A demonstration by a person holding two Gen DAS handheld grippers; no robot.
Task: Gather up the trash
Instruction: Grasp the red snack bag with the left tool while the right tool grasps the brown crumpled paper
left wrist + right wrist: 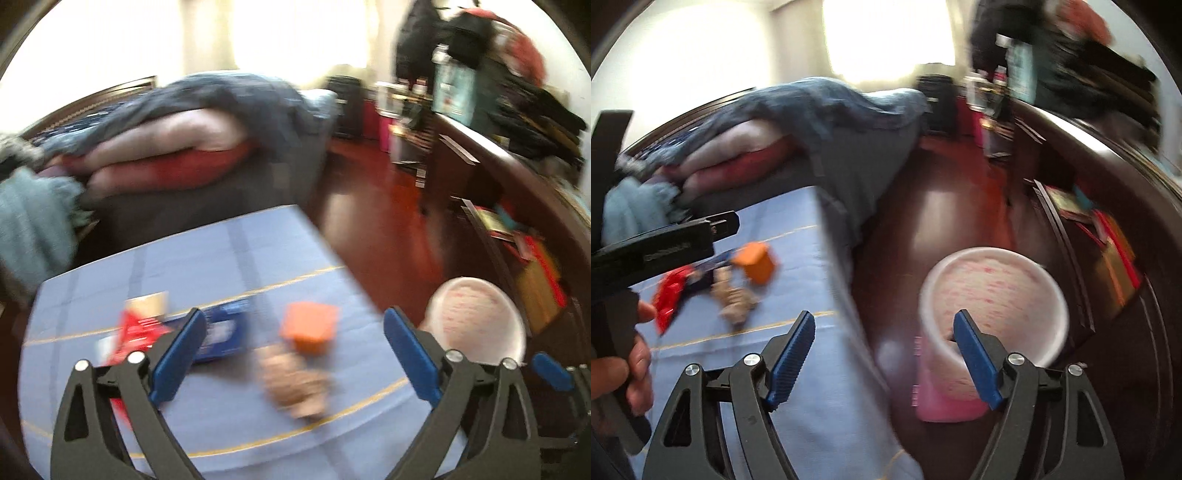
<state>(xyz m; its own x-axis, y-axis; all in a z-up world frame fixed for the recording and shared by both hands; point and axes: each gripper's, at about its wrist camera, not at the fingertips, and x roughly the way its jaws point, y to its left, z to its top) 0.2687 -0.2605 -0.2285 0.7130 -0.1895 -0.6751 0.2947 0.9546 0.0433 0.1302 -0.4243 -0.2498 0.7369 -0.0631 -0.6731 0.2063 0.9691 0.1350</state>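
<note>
Both views are motion-blurred. On the blue tablecloth (229,258) lie a red wrapper (135,334), a blue packet (221,332), an orange box (310,326) and a crumpled brown paper (295,384). My left gripper (291,350) is open and empty above them. A pink-and-white trash bin (993,302) stands on the floor right of the table; it also shows in the left wrist view (476,317). My right gripper (884,354) is open and empty, straddling the table edge and the bin. The same trash shows at the left of the right wrist view: orange box (755,264), brown paper (733,299), red wrapper (668,299).
A bed with piled blankets (184,122) lies behind the table. Dark wooden drawers and shelves (491,177) with clutter stand at the right. Red-brown floor (373,206) lies between. The left gripper's body (657,247) and the hand holding it (631,369) show at the left of the right wrist view.
</note>
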